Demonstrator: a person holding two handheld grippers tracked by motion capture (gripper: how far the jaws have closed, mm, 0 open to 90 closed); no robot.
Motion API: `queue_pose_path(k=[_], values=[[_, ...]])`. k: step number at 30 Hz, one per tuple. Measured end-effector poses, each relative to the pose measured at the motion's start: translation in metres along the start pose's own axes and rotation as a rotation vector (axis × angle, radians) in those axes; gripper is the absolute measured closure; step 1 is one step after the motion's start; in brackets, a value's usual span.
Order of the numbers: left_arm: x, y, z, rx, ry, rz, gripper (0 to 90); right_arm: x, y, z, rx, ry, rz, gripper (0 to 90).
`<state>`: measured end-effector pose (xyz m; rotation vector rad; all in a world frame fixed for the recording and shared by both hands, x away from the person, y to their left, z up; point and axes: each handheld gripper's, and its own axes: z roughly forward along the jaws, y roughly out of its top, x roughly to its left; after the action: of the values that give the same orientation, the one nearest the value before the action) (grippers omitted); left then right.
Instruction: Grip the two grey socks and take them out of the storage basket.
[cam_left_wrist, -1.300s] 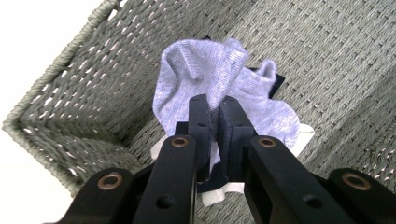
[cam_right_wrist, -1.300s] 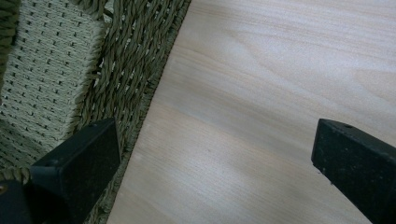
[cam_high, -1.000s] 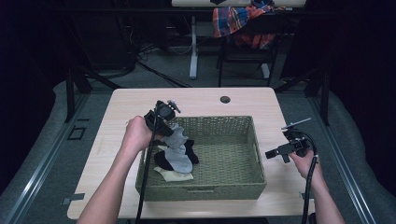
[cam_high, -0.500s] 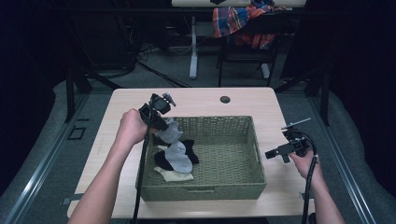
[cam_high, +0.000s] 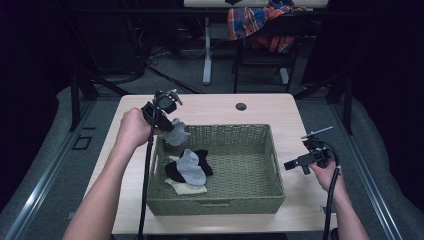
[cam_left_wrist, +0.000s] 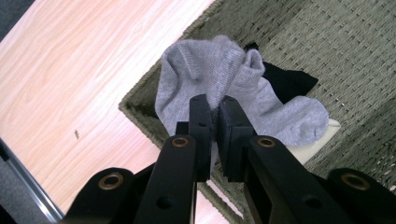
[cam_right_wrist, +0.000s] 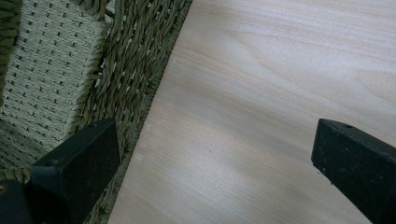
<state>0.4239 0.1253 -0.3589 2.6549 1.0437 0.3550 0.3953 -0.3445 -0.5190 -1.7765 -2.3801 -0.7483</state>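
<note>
My left gripper (cam_high: 168, 125) is shut on a grey sock (cam_high: 175, 134), which dangles over the far-left corner of the green woven basket (cam_high: 220, 205). In the left gripper view the jaws (cam_left_wrist: 212, 105) pinch the sock's bunched fabric (cam_left_wrist: 205, 70). A second grey sock (cam_high: 190, 168) lies in the basket on a black sock (cam_high: 204, 161) and a cream one (cam_high: 186, 188). To the right of the basket, my right gripper (cam_high: 294, 165) is held open over the bare table, jaws (cam_right_wrist: 215, 154) wide apart with nothing between them.
The basket rim (cam_right_wrist: 126, 60) lies just left of my right gripper's jaws. A small dark round cap (cam_high: 241, 106) is set in the table's far side. Light wood (cam_high: 210, 107) stretches behind the basket. A chair draped with plaid cloth (cam_high: 255, 22) stands beyond the table.
My left gripper has risen and moved toward the far left, lifting the grey sock off the pile to the basket's corner. The right gripper has stayed put.
</note>
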Motion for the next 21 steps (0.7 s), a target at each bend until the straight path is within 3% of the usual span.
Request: queue_pose_path(k=[21], values=[[0.028,-0.014,-0.024,-0.006,0.055,-0.067,85.2,0.0,-0.001,0.0,-0.008,-0.007,0.012,0.9]])
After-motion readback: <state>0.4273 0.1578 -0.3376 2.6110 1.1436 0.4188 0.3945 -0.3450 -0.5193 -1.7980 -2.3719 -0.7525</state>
